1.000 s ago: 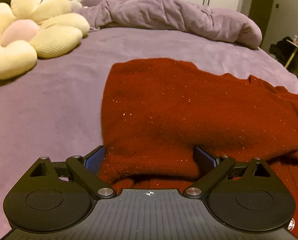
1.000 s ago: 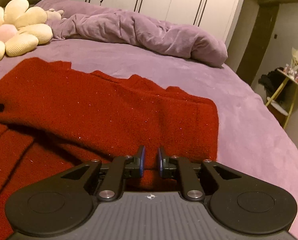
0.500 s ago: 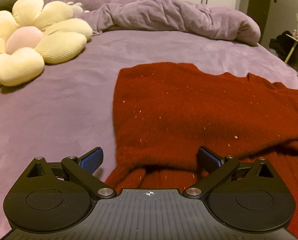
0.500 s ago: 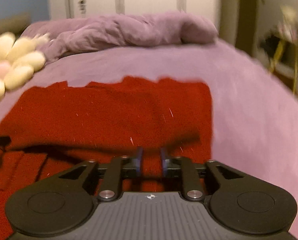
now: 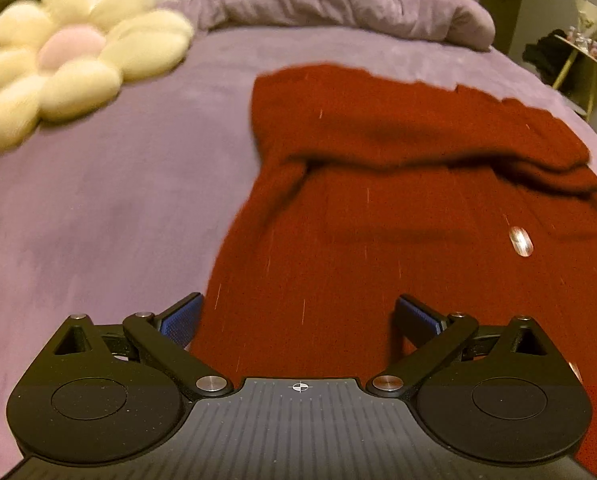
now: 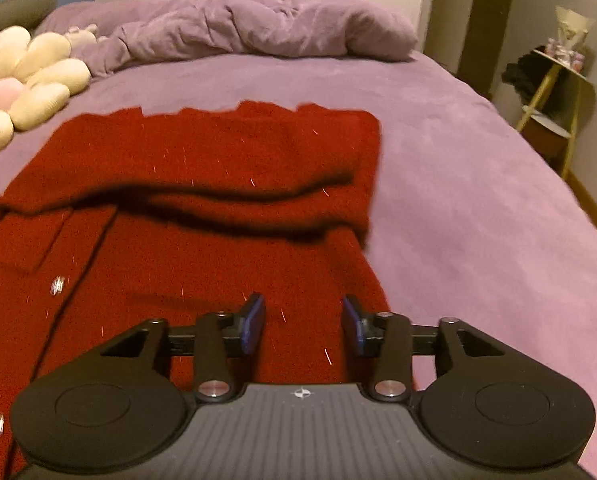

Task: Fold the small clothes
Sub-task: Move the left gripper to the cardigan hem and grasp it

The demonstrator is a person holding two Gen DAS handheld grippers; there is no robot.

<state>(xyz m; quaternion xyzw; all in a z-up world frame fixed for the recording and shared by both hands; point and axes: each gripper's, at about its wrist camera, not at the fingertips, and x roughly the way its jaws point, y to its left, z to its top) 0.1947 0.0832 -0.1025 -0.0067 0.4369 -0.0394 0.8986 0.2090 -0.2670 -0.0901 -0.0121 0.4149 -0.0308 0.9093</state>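
A red knitted cardigan [image 5: 398,208] [image 6: 202,208] with pale buttons lies on the purple bed, its far part folded over towards me into a thick fold across the middle. My left gripper [image 5: 298,316] hovers above the cardigan's near left edge, open wide with nothing between its blue pads. Over the near right part of the cardigan my right gripper [image 6: 303,320] has its jaws opening; the cloth lies below them and neither pad presses on it.
A purple bedsheet [image 6: 478,200] covers the bed. A yellow flower cushion [image 5: 70,64] lies at the far left. A bunched purple duvet [image 6: 258,28] runs along the head end. Beyond the bed's right edge stands a yellow side table [image 6: 554,92]. White wardrobes line the back wall.
Both grippers pulled back towards me and rose off the fold. The right gripper, nearly shut on the cloth before, has let go and opened. The folded flap now lies flat on the cardigan.
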